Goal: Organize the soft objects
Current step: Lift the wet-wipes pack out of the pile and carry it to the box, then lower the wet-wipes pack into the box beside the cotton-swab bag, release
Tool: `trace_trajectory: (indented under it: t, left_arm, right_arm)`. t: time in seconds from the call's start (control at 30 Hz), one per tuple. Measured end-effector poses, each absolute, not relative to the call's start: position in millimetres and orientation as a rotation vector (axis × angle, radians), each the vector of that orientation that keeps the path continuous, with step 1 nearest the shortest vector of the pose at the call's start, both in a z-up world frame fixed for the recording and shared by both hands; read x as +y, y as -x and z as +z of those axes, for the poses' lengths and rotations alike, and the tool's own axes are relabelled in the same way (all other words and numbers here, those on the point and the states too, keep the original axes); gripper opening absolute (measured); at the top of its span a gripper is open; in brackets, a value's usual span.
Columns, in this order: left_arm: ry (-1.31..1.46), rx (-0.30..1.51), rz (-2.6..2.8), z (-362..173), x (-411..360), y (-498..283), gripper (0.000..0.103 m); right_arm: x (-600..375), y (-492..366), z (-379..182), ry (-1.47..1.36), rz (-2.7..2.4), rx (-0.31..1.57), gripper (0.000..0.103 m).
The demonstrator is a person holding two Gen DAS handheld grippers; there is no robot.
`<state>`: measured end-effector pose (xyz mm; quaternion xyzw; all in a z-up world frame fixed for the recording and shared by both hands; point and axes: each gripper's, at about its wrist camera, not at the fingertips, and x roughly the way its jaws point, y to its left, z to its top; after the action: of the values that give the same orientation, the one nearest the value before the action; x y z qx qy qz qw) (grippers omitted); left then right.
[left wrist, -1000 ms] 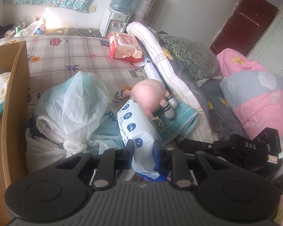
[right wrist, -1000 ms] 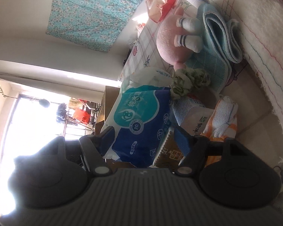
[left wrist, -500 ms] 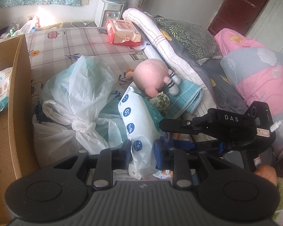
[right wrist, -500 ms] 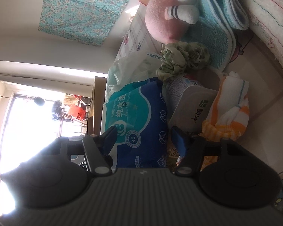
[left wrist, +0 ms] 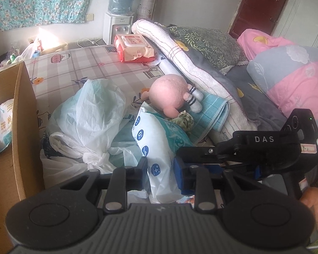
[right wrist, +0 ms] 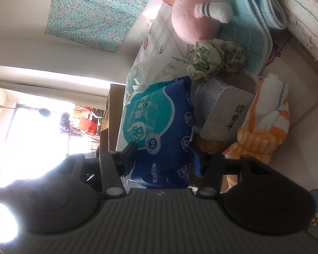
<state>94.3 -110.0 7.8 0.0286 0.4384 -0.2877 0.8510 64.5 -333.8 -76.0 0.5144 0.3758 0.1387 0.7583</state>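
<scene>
Wipes pack (left wrist: 159, 146) stands on edge on the bed; I've got both grippers on it, left gripper (left wrist: 160, 170) and right gripper (right wrist: 162, 158) each closed on its sides. Tied plastic bag (left wrist: 89, 118) crowds its left w/ cardboard box wall (left wrist: 24, 127) beyond. Pink plush (left wrist: 171, 97) sits just behind; open sheet (left wrist: 78, 63) farther back.

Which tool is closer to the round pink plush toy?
Neither clearly. The left tool and right tool both clamp the blue-and-white wipes pack, and the round pink plush toy lies beyond that pack on the bed.

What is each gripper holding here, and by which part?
Both hold the blue wipes pack: left gripper on its near white end, right gripper across its near blue end.
</scene>
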Motion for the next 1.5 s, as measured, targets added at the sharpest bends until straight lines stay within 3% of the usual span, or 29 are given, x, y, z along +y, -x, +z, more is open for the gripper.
trace_trajectory:
  t: [0.4, 0.67, 0.9, 1.07, 1.3, 1.5]
  left_arm:
    - [0.043, 0.797, -0.636, 49.4, -62.3, -64.8, 0.027]
    - [0.173, 0.683, -0.498, 78.7, 23.5, -50.7, 0.027]
    - [0.296, 0.654, -0.341, 72.3, 103.7, -59.8, 0.027]
    - [0.371, 0.695, -0.305, 54.3, 142.7, -83.3, 0.027]
    - [0.336, 0.864, -0.233, 0.2, 151.5, -125.8, 0.025]
    - [0.305, 0.969, -0.205, -20.3, 150.2, -141.9, 0.026]
  right_arm:
    - [-295.3, -51.1, -10.7, -0.954, 0.339, 0.728, 0.049]
    - [-211.7, -88.5, 39.0, -0.777, 0.494, 0.713, 0.049]
    - [-125.2, -141.0, 47.9, -0.696, 0.61, 0.802, 0.049]
    - [-82.6, -164.2, 45.6, -0.599, 0.603, 0.84, 0.049]
    - [-44.6, -160.2, 49.9, -0.144, 0.412, 0.734, 0.05]
    - [-77.5, -152.7, 56.7, -0.22, 0.41, 0.712, 0.051]
